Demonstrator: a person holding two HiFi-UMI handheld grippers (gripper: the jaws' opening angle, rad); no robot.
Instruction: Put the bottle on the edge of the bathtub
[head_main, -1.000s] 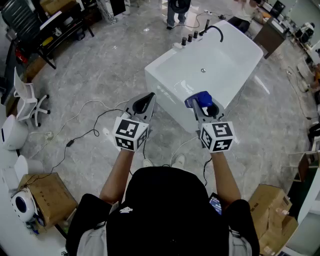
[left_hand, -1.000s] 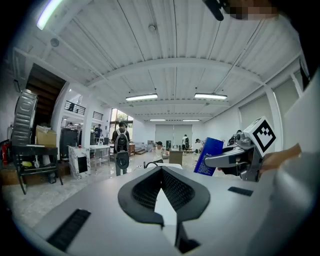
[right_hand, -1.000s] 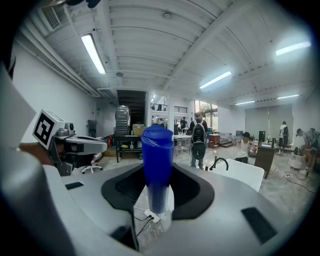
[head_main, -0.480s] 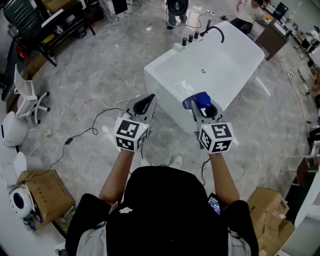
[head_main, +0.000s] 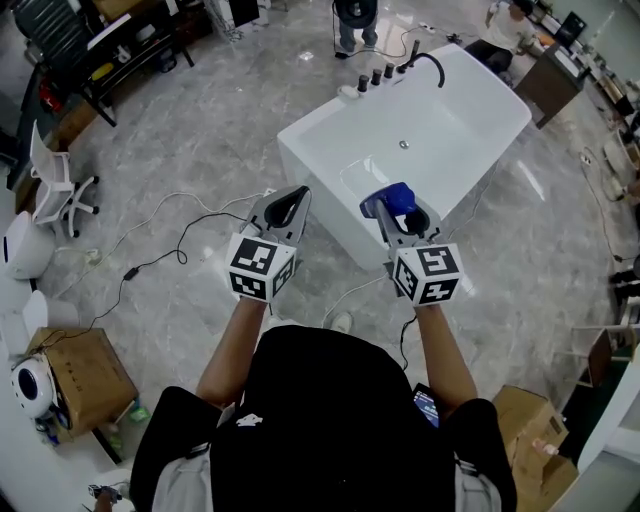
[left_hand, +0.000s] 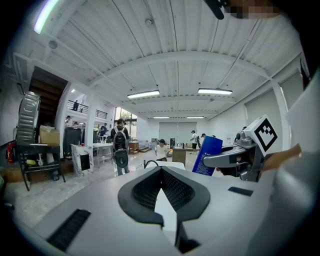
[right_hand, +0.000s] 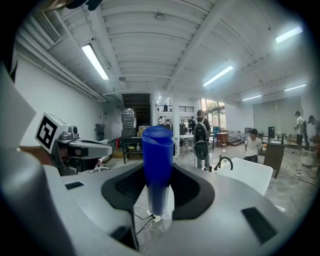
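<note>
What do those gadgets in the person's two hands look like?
The left gripper and right gripper match: pale grey wedge-shaped bodies, jaws lined with black textured pads, and at the back of each a white cube printed with black square markers. The person wears a black top.

Finding: a large open-plan workshop or test hall, not a home bathroom. A freestanding white bathtub (head_main: 315, 182) stands alone on a polished grey stone-look floor (head_main: 220, 110) at 12 o'clock. Loose cables (head_main: 178, 256) trail over the floor at 9 o'clock. Cardboard boxes (head_main: 85, 375) sit at 8 and 4 o'clock, and a white office chair (head_main: 55, 185) at 10 o'clock. The gripper views show a high ribbed white ceiling (left_hand: 165, 40) with strip lights (left_hand: 143, 94), work tables (left_hand: 103, 145) and several people (left_hand: 120, 142) standing in the distance.
</note>
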